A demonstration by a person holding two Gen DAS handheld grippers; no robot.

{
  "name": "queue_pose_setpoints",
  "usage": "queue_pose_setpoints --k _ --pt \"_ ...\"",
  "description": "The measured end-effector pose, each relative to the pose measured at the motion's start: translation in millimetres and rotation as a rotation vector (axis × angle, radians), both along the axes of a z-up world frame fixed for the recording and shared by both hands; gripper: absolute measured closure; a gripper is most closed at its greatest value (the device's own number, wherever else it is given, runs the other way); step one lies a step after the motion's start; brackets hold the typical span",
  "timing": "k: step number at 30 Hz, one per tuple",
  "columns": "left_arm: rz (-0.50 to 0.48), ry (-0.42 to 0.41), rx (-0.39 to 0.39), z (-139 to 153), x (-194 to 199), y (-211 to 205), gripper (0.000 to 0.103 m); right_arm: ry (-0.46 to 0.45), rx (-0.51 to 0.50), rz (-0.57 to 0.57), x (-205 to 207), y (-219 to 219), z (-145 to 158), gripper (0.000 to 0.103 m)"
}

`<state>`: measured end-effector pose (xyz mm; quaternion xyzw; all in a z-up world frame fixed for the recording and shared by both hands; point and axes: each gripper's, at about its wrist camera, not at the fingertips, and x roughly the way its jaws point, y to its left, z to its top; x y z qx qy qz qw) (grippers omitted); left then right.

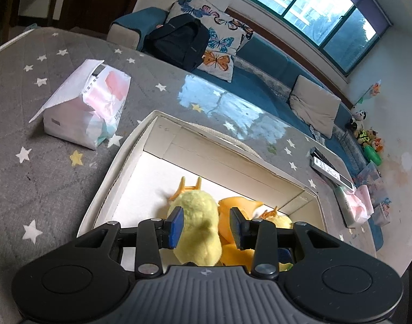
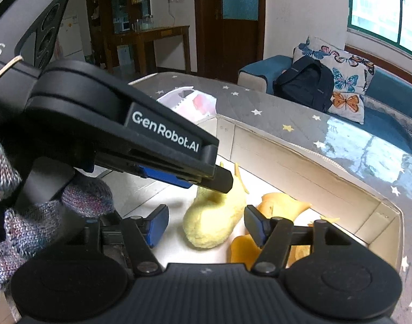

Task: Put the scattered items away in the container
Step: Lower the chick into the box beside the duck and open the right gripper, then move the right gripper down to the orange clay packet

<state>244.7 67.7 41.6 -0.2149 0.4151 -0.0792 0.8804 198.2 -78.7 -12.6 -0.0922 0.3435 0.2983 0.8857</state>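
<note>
The yellow plush (image 1: 196,226) is sitting inside the box (image 1: 119,178), on its white floor, with its orange feet (image 1: 189,187) pointing toward the far wall. Beside it, more orange and yellow plush parts (image 1: 241,208) are lying in the same box; whether these are one toy or several cannot be told. The left gripper (image 1: 207,228) is hanging over the plush with its blue pads (image 1: 176,226) spread to either side of the body; the right pad is standing clear, and contact on the left pad cannot be confirmed, so the plush appears released or about to be released. The right gripper (image 2: 207,226) is hovering wide open just above the box, holding nothing, with the plush showing between its fingers. Judged from this, the deposit of this item is at or near completion. Outside the box, a tissue pack (image 1: 84,102) is lying on the star-patterned cover (image 1: 30,175), and a second pack (image 1: 354,202) is lying near the far edge; if these count as scattered items, they are remaining.
</note>
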Motion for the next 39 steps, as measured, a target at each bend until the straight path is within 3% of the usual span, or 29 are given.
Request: queue_pose_setpoints --k 17,28,31,39 --pt "-0.044 -0.079 0.052 23 -48 -25 0.063 -0.059 0.056 -0.047 -52 -38 37 0.034" --pt "-0.093 -0.143 0.096 32 -96 -51 0.063 -0.085 0.076 -0.054 -97 -61 42 0.033" --pt "-0.109 -0.15 0.094 32 -107 -55 0.063 -0.092 0.081 -0.058 -109 -68 43 0.027" --pt "-0.14 -0.143 0.097 21 -127 -66 0.063 -0.096 0.074 -0.073 -137 -83 34 0.027"
